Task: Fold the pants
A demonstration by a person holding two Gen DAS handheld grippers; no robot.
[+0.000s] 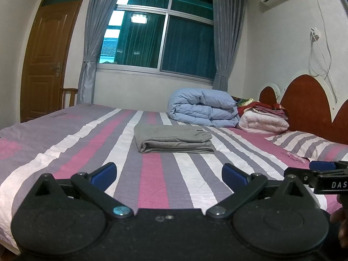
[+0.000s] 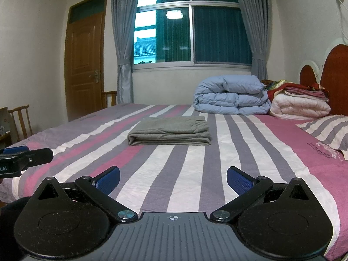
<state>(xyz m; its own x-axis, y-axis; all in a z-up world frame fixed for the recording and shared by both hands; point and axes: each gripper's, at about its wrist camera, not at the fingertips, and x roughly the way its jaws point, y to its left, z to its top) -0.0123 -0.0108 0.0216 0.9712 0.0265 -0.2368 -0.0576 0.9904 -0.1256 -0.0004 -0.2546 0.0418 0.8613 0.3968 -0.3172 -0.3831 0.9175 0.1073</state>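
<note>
Grey pants (image 1: 174, 139) lie folded in a flat rectangular stack in the middle of the striped bed (image 1: 65, 143); they also show in the right wrist view (image 2: 170, 131). My left gripper (image 1: 169, 175) is open and empty, held above the bed's near edge, well short of the pants. My right gripper (image 2: 173, 179) is open and empty, likewise short of the pants. The right gripper's side shows at the right edge of the left wrist view (image 1: 322, 174). The left gripper's side shows at the left edge of the right wrist view (image 2: 24, 161).
A folded light-blue duvet (image 1: 202, 108) and a white and red stack of bedding (image 1: 263, 117) lie by the red headboard (image 1: 308, 104). A striped pillow (image 1: 308, 143) lies at the right. A wooden door (image 2: 84, 61), chairs (image 2: 19, 119) and a curtained window (image 2: 191, 28) stand beyond.
</note>
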